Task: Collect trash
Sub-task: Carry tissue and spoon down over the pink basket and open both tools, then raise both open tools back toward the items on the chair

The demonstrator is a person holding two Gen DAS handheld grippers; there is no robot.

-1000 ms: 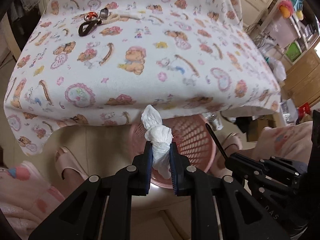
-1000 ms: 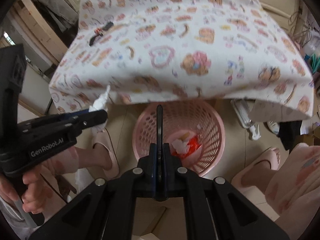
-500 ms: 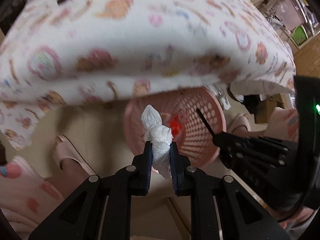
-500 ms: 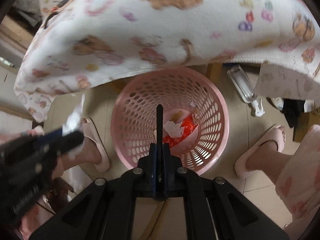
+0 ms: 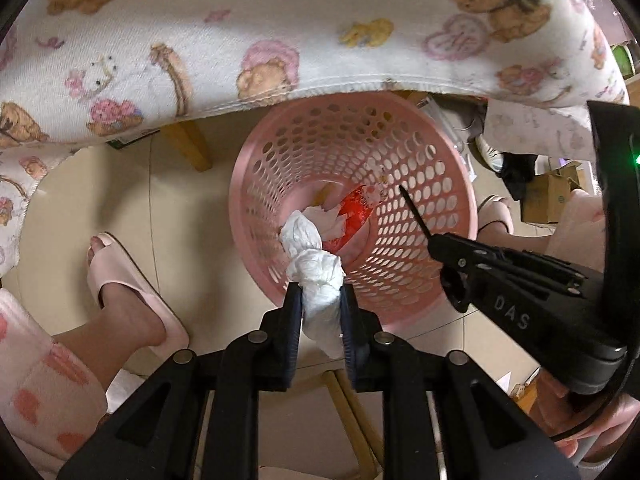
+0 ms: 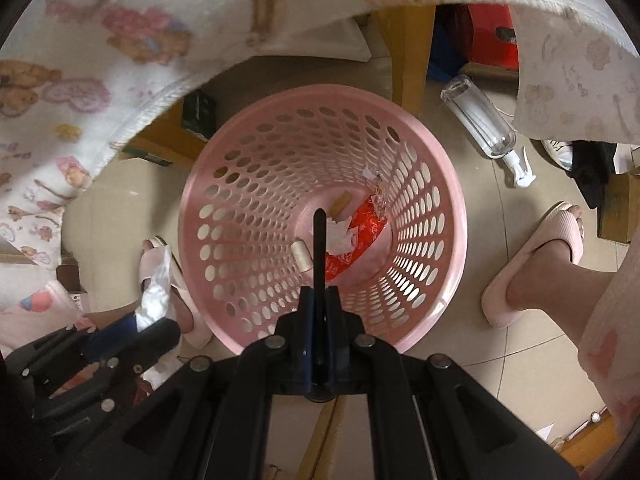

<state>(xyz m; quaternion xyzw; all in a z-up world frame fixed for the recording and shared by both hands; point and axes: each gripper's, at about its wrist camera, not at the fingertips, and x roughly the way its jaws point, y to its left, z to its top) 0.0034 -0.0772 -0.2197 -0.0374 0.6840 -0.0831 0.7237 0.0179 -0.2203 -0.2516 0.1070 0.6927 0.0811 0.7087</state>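
Two pieces of trash are held above a pink perforated basket [image 6: 452, 240], which fills the centre of both wrist views beneath the hem of a bear-printed cloth [image 5: 200, 48] across the top of each frame. In the left wrist view, the left gripper [image 5: 320, 304] has a crumpled white tissue [image 5: 316, 276] between its pads; its jaws are opening, though the wad is not yet seen to fall and appears still touched on both sides. The tissue hangs over the near rim of the basket, at lower centre of that frame. In the right wrist view, the right gripper [image 6: 320, 292] is pinched nearly closed on a thin black stick [image 6: 319, 252], which points up the frame over the basket's floor, where a red wrapper [image 6: 360, 236], white scraps and a small pale roll [image 6: 301, 255] already lie. The step in hand is judged to be the drop into the basket. For the next move, the tissue may need to be carried slightly further inward before release, since it sits close to the rim; the stick then calls for the right jaws to be parted.
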